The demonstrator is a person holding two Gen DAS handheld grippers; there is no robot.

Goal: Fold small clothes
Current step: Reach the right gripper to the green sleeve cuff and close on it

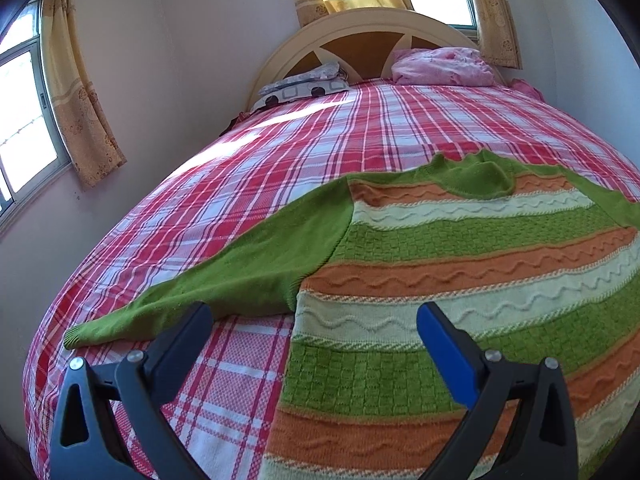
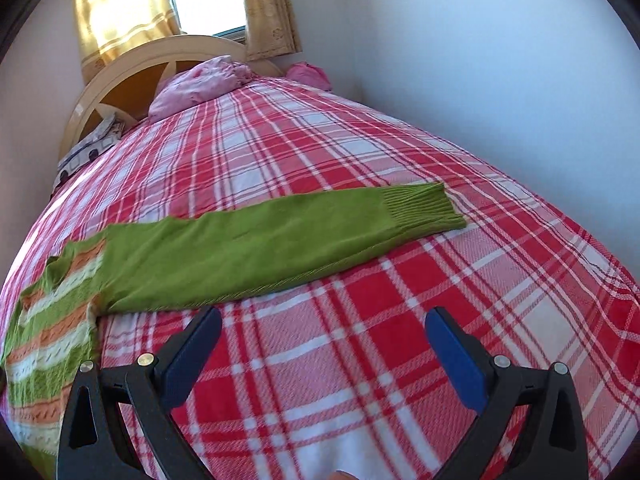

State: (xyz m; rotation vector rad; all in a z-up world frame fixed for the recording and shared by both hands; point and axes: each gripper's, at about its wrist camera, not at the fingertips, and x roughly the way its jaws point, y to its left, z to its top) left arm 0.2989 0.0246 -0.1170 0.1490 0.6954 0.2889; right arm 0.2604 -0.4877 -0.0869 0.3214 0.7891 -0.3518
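While both tools hover unloaded, the scene reads outward from them as follows;

Left tool (image 1: 314, 322): fingers spread wide, gripping nothing; it hangs low over the near left edge of the sweater (image 1: 460, 280), one finger above bare bedspread, the other above the striped body; likely lined up to take the left side or sleeve

Right tool (image 2: 324, 326): fingers likewise spread, nothing between them; it hangs over bare bedspread just off the sweater's right side, short of the sleeve; probably poised to reach forward for that sleeve

Sweater: laid flat and front-up on the bed, collar pointing toward the headboard, hem toward the tools; no fold looks begun, so I judge the task at its start

Left sleeve (image 1: 224, 280): stretched out from the sweater's shoulder, slanting down toward the near left corner; spread, it seems, so it can be folded across the body

Right sleeve (image 2: 280, 236): extended straight out sideways from the sweater, ribbed cuff (image 2: 424, 208) farthest from the body; flat and easy to pinch

Bedspread (image 2: 400, 360): red plaid, smooth around the sweater; a soft surface, so a low pinch may catch it along with the knit

Pink bundle (image 1: 440, 66): well beyond the sweater's collar, against the headboard (image 1: 360, 24); out of the way
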